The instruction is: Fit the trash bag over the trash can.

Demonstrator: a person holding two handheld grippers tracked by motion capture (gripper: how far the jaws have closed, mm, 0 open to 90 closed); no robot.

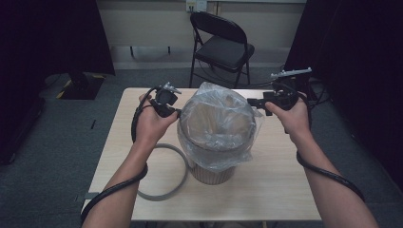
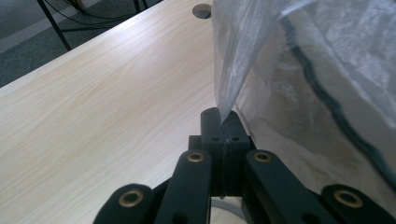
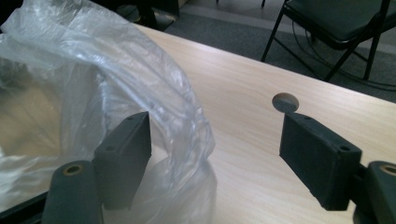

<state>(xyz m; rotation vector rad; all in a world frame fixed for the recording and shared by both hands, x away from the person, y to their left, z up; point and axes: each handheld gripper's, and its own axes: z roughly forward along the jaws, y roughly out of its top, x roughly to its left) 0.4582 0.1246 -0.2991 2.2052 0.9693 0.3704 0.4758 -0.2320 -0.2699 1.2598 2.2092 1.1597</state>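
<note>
- Clear plastic bag (image 1: 216, 124) lines a round beige bin (image 1: 212, 171) at mid table (image 1: 271, 190); bag's top is stretched over the rim and hangs partway down the bin's outside.
- Bin stands upright, approx. centre of the tabletop, between the two hands.
- Left hand (image 1: 151, 124) comes in from bottom left, forearm angled up and inward, wrist bent so the left gripper (image 1: 177, 112) points right, twd the bag's left edge.
- Left gripper view: its jaws are pressed together, pinching a fold of the bag (image 2: 233, 88) right at the tips; film runs taut up from the pinch.
- Same view: bin's wall, under the film, sits just beside the gripper on its right; bare wood table (image 2: 102, 116) on the other side.
- Right hand (image 1: 291, 114) enters from bottom right, forearm angled up and inward, held at about rim height; right gripper (image 1: 252, 101) points left, level, tips near the bag's right edge.
- Right gripper view: jaws stand wide apart, nothing clamped. Left jaw lies against or just in front of the loose bag (image 3: 116, 84) film, can't tell if it touches; right jaw is over bare table (image 3: 243, 140), near a round cable hole (image 3: 285, 102).
- Grey ring (image 1: 166, 175) lies flat on the table left of the bin, under the left forearm; its right side runs behind the bin's base.
- Black cable (image 1: 328, 173) wraps the right forearm; another trails along the left one.
- Black folding chair (image 1: 223, 45) stands behind the table's far edge.
</note>
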